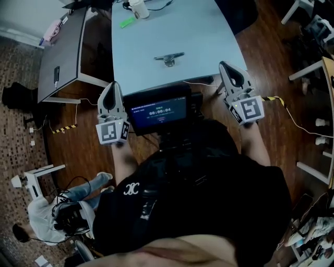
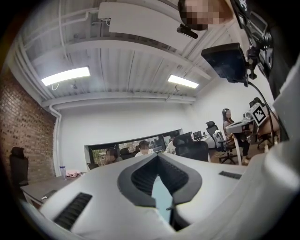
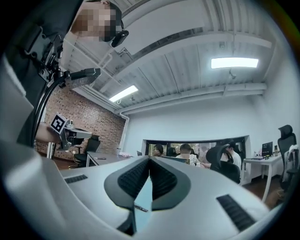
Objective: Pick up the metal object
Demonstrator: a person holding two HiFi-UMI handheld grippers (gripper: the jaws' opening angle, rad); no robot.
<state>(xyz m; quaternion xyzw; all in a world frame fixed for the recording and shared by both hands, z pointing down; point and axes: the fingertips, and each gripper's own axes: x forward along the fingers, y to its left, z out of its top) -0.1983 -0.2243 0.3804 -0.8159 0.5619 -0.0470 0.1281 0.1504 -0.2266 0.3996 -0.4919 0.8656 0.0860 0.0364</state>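
The metal object (image 1: pixel 168 58), a small silvery cleat-shaped piece, lies on the pale blue table (image 1: pixel 203 36) near its front edge. Both grippers are held below that edge, tips pointing up and toward the table. My left gripper (image 1: pixel 111 84) is to the left of the table's corner, its jaws shut with nothing between them. My right gripper (image 1: pixel 224 64) stands at the table's right front corner, also shut and empty. In the left gripper view the left gripper (image 2: pixel 158 156) has its dark pads meeting at the tip; the right gripper (image 3: pixel 149 159) looks the same in the right gripper view. Neither gripper view shows the metal object.
A white cup (image 1: pixel 139 8) and a green item (image 1: pixel 127 22) sit at the table's far end. A dark desk (image 1: pixel 62 52) stands to the left. A chest-mounted screen (image 1: pixel 159 111) sits between the grippers. A seated person (image 1: pixel 47 208) is at lower left; a yellow-black cable (image 1: pixel 272 98) trails right.
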